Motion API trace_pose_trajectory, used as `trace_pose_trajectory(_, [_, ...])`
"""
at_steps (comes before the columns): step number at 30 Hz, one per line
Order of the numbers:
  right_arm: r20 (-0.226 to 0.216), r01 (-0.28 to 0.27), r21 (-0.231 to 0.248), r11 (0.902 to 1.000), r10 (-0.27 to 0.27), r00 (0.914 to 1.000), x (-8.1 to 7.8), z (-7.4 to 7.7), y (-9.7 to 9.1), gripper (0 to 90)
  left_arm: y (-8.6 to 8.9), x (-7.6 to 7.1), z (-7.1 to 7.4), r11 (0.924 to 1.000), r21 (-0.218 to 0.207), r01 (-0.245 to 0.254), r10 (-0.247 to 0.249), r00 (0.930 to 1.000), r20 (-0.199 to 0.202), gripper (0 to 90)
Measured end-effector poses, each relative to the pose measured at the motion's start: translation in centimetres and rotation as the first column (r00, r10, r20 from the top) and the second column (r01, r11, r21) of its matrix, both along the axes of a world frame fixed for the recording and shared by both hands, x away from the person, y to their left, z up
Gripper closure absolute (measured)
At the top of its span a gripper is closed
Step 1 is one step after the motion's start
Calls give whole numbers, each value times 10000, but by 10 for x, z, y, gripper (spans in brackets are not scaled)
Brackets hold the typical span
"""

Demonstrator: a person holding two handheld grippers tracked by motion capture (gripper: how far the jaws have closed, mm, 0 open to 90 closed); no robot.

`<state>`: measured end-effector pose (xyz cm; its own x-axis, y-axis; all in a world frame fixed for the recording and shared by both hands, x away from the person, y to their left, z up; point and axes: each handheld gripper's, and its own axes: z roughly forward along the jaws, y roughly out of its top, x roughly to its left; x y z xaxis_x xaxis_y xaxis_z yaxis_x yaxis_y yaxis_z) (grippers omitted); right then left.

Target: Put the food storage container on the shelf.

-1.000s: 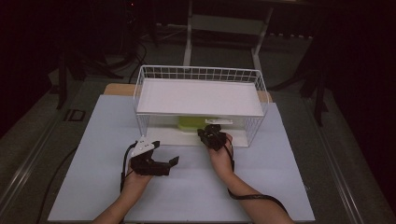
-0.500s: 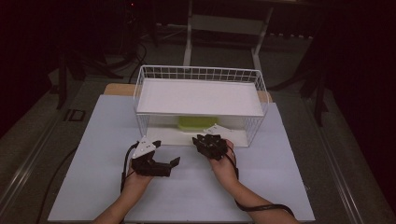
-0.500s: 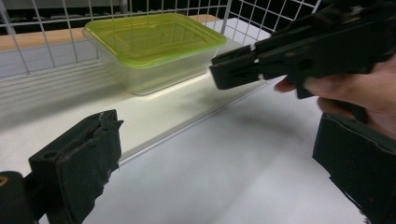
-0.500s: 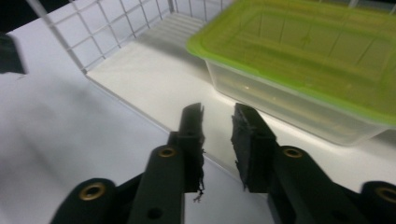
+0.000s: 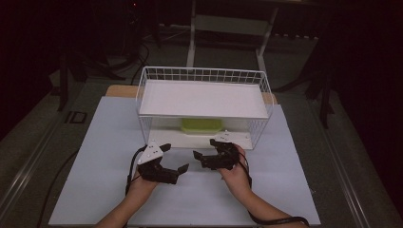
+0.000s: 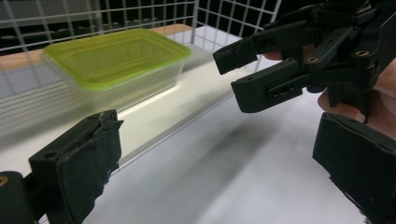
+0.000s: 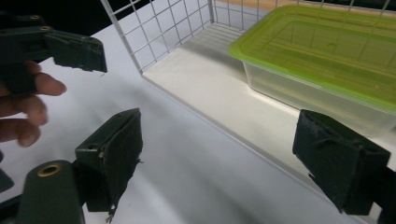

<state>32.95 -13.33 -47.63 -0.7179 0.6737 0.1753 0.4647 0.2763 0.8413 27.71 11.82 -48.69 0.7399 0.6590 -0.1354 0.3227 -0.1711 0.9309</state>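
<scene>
Green-lidded container (image 5: 201,125) on the lower shelf of the wire rack (image 5: 204,75), toward its back. Left gripper (image 5: 175,167) and right gripper (image 5: 203,158) just before the rack — both spread wide, empty. Best to reach in level, under the upper shelf.

Dim, dark surroundings, lit white table (image 5: 104,156) from above; motion-blurred green-lidded container (image 6: 116,65) in left gripper view.

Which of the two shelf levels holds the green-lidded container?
The lower shelf, under the white upper shelf of the wire rack. The green-lidded container sits at its back; the upper one is bare.
</scene>
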Motion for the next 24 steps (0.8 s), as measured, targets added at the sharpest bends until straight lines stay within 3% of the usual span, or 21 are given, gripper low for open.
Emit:
trace_pose_trajectory(4, [317,-176,124,9998,172,9994,-8,7,-7,158,0,-3,8,9998,69,207,-208,9997,110,17])
trace_pose_trajectory(8, [307,-192,271,9994,184,9994,-13,13,-16,159,3,-8,17,9995,-83,311,-310,9995,74,17])
trace_pose_trajectory(12, [679,-341,42,9994,337,9971,-20,17,-25,159,9,-13,22,9992,-107,391,-390,9992,22,18])
trace_pose_trajectory(24, [832,-362,266,9990,339,9960,-37,23,-57,159,28,-27,18,9997,96,231,-230,9996,-176,18])
